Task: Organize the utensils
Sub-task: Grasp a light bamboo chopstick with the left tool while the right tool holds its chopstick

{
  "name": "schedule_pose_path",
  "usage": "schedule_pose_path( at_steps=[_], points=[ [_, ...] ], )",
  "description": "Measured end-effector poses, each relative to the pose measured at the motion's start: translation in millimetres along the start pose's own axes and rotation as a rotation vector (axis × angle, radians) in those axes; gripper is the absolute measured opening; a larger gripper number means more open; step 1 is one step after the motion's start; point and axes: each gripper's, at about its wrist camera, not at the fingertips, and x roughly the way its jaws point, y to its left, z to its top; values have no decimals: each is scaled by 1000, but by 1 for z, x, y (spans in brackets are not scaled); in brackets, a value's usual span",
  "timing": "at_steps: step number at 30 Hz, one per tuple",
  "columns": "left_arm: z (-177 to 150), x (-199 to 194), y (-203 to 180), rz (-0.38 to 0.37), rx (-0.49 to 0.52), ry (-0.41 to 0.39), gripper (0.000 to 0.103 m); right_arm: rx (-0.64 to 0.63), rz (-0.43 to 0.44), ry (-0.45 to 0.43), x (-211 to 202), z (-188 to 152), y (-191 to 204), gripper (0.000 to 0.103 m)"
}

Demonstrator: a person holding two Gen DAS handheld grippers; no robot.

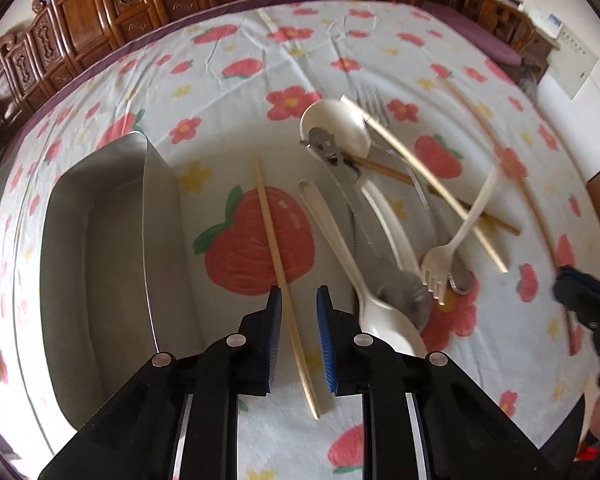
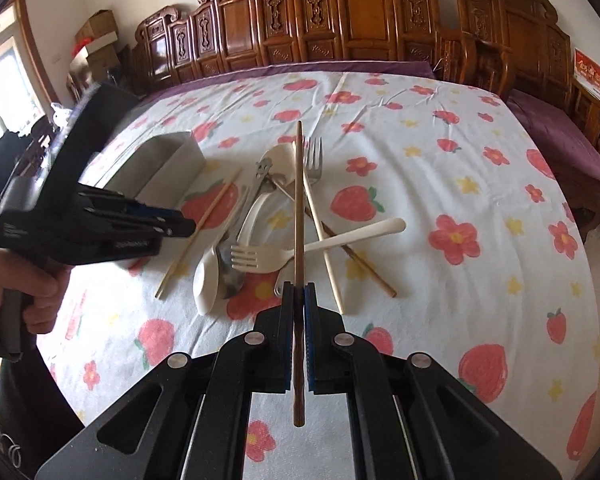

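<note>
My left gripper (image 1: pixel 299 300) points down over a pale chopstick (image 1: pixel 268 220) that lies on the cloth beside a metal tray (image 1: pixel 100 240). The stick runs between the blue pads, close to the left one, with a gap at the right one. My right gripper (image 2: pixel 299 292) is shut on a dark brown chopstick (image 2: pixel 299 200) and holds it above the pile. The pile holds a white fork (image 2: pixel 320 246), a white spoon (image 1: pixel 340 240), a metal fork (image 1: pixel 374 104), a white ladle spoon (image 1: pixel 336 124) and a metal opener (image 1: pixel 328 148).
A strawberry-print cloth (image 2: pixel 420 160) covers the table. Carved wooden chairs (image 2: pixel 360 12) line the far edge. A hand (image 2: pixel 40 292) grips the left tool's handle at the left. Another pale chopstick (image 2: pixel 328 256) and a brown one (image 2: pixel 364 268) lie crossed in the pile.
</note>
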Motion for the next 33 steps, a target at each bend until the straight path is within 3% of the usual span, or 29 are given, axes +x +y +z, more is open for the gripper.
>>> schedule_pose_path(
  at_steps=[7, 25, 28, 33],
  points=[
    [3, 9, 4, 52, -13, 45, 17, -1, 6, -5, -3, 2, 0, 6],
    [12, 27, 7, 56, -35, 92, 16, -2, 13, -7, -4, 2, 3, 6],
    [11, 27, 2, 50, -20, 86, 6, -6, 12, -4, -4, 2, 4, 6],
    [6, 23, -4, 66, 2, 58, 4, -8, 8, 5, -1, 1, 5, 6]
  ],
)
